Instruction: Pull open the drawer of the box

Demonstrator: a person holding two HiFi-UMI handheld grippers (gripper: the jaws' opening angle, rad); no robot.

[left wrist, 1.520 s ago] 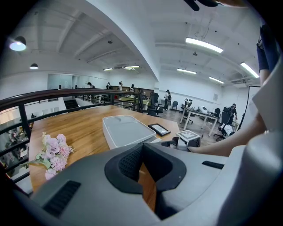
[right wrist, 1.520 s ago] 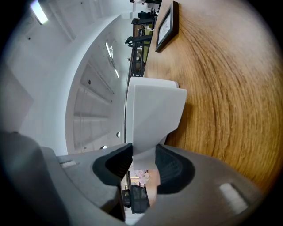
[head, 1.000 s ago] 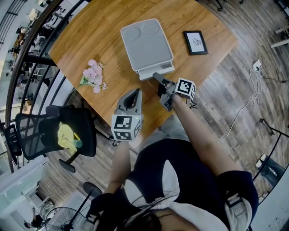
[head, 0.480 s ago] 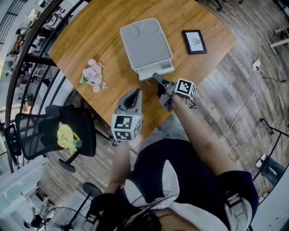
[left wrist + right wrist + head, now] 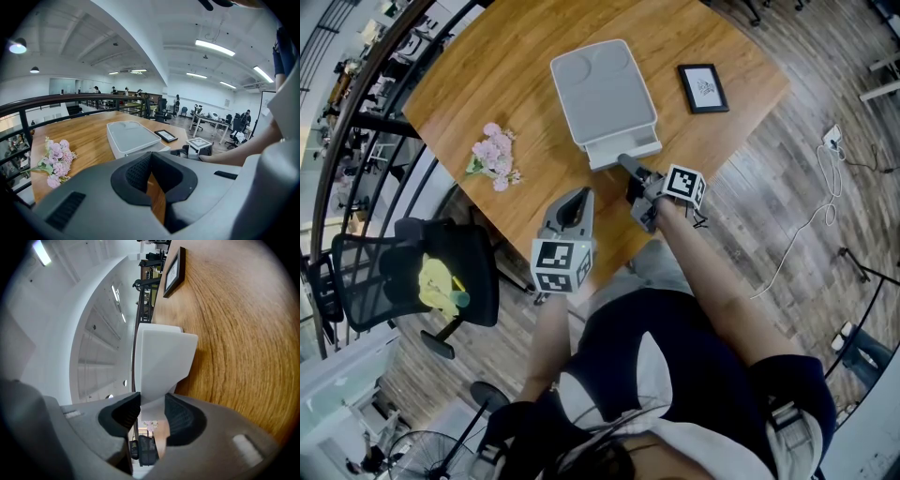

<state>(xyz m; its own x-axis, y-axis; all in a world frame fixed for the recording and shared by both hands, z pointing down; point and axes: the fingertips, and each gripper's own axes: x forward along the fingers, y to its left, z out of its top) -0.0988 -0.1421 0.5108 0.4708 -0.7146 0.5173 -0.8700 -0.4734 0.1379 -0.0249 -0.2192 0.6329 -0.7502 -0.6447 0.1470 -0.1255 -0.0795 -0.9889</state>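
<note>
A flat grey-white box (image 5: 602,89) lies on the round wooden table (image 5: 506,75). Its drawer (image 5: 623,147) sticks out a little from the near side. My right gripper (image 5: 625,162) is shut on the drawer's front lip; in the right gripper view the pale drawer (image 5: 161,357) runs straight in between the pads of the right gripper (image 5: 152,406). My left gripper (image 5: 578,197) hovers over the table's near edge, shut and holding nothing, left of the drawer. From the left gripper (image 5: 151,158) the box (image 5: 129,136) is ahead, apart from it.
A black picture frame (image 5: 704,87) lies right of the box, and pink flowers (image 5: 495,157) left of it. A black office chair (image 5: 422,272) stands by the table's left edge. A white cable (image 5: 825,187) trails over the wooden floor at the right.
</note>
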